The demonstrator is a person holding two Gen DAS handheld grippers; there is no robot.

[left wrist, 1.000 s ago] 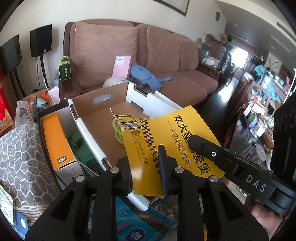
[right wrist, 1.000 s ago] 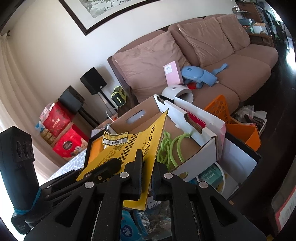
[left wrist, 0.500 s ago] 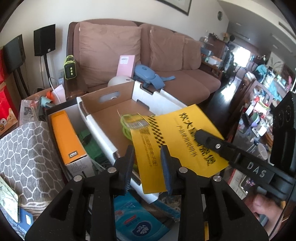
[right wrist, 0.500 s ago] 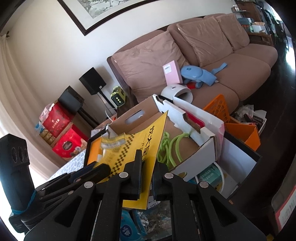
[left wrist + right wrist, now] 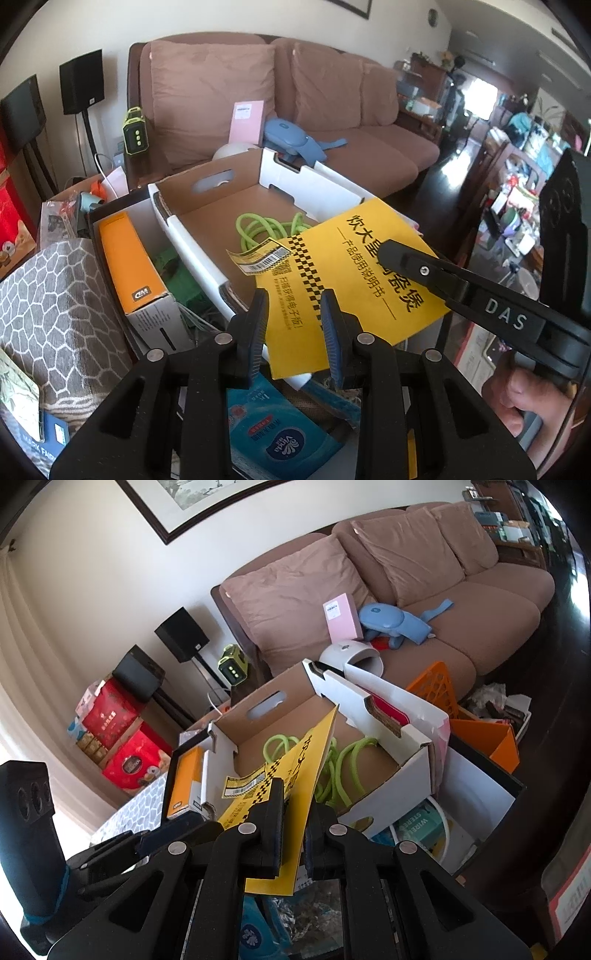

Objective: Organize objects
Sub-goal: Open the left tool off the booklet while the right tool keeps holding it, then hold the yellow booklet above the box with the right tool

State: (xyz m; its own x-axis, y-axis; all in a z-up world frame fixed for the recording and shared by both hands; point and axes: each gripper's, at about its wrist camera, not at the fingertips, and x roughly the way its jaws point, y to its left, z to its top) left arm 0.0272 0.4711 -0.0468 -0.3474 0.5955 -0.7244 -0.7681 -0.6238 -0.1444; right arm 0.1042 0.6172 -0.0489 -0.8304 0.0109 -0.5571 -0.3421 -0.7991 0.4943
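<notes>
Evidently the open cardboard box (image 5: 229,206) served as the collecting place: it sat tilted among the clutter in front of the brown sofa (image 5: 332,110), its mouth wide and its floor mostly bare apart from a coil of green cord (image 5: 266,229), so there was room for flat paper. An orange carton (image 5: 129,266) stood in the dark tray just beside it.

Above the box's near corner hung the yellow booklet (image 5: 354,280), the thing in hand. It was held edge-on and slanting toward the box, probably so it could slide in flat over the cord.

Only the right gripper (image 5: 293,830) carried it: its jaws were clamped together on the booklet's lower part, the sheet rising between them toward the box. In the left wrist view this gripper crossed the booklet's right side.

The left gripper (image 5: 293,328) had its jaws apart, pads clear of the paper; the booklet's lower edge lay in the gap between them, untouched as far as the view showed.

A barcode tag (image 5: 258,256) curled off the booklet's upper left corner, loose, and could snag on the cord.
</notes>
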